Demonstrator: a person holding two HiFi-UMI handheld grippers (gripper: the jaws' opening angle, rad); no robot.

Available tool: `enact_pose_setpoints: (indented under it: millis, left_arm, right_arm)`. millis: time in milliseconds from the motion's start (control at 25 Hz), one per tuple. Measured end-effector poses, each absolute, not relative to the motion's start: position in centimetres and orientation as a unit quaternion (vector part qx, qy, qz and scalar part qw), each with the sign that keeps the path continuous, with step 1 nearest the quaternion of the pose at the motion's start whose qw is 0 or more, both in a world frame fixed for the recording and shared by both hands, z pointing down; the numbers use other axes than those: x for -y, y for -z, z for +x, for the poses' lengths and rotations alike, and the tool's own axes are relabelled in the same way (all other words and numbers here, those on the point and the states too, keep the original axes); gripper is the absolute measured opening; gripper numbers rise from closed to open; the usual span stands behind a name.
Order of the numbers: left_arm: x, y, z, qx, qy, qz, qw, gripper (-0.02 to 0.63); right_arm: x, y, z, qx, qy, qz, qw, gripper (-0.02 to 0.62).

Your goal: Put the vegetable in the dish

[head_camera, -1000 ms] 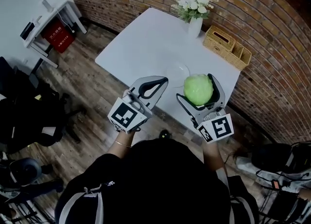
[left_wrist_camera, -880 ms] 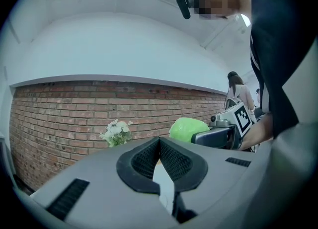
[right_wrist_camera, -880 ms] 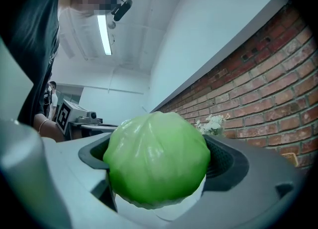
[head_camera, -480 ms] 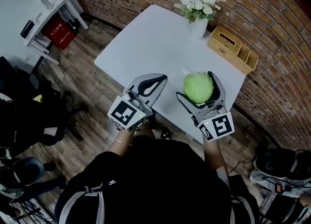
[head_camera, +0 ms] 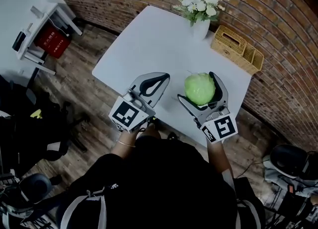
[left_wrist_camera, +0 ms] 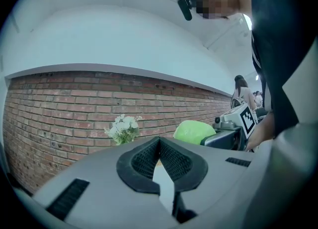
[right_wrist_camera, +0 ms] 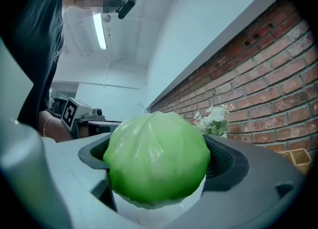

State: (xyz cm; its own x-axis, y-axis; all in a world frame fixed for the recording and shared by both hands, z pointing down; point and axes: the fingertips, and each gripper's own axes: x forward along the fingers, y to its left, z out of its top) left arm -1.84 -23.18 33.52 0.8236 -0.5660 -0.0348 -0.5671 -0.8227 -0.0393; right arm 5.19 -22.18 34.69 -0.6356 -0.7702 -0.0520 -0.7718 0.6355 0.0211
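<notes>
Pinching a green cabbage (head_camera: 199,88), the right gripper (head_camera: 201,93) hangs over the white table (head_camera: 149,44), pressed-together left gripper (head_camera: 158,79) at 9 o'clock, brick wall (head_camera: 278,49) at 12.

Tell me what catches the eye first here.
A bright green cabbage, clamped in the right gripper above the near side of the white table. Beside it the left gripper is shut on nothing. A vase of white flowers stands at the far edge, by the brick wall.
</notes>
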Motion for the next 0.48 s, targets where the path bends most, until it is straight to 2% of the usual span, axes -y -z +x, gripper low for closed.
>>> enact_pose_setpoints:
  millis: [480]
  left_arm:
    - [25.6, -34.6, -3.0, -0.279, 0.003, -0.96, 0.007, 0.002]
  right_arm:
    - [24.9, -38.2, 3.7, -0.899, 0.007, -0.438, -0.002, 0.517]
